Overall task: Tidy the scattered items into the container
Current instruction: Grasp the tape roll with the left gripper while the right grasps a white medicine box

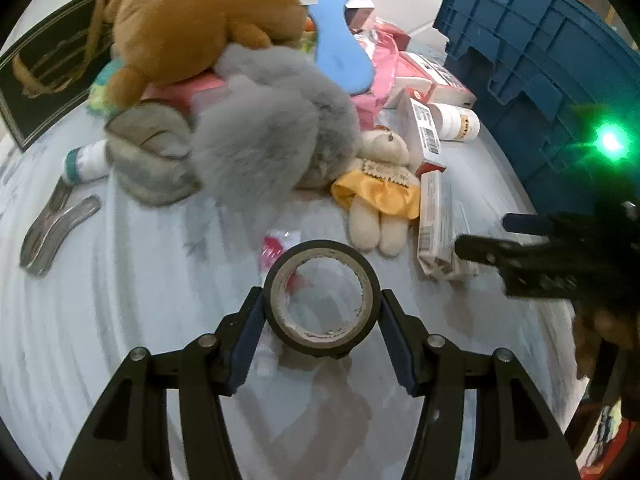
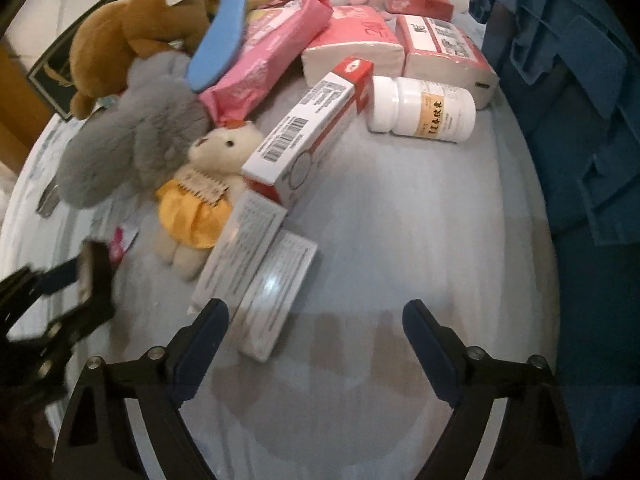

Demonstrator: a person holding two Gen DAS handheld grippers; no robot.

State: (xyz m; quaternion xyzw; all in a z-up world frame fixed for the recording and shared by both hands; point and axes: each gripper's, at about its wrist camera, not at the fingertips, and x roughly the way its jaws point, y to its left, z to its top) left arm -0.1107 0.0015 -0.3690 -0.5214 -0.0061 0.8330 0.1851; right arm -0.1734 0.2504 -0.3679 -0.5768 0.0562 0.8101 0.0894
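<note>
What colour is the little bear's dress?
Yellow-orange dress, clearest in the right wrist view.

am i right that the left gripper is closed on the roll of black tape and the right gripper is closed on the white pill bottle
Partly. The left gripper is indeed closed on the roll of black tape. The right gripper, though, holds nothing: in the right wrist view its jaws stand open over bare table, and the white pill bottle lies untouched further off, near the blue crate.

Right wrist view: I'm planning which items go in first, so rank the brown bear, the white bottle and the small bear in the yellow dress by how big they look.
1. Brown bear, though farthest away.
2. White bottle and small bear: too alike to rank.
</note>
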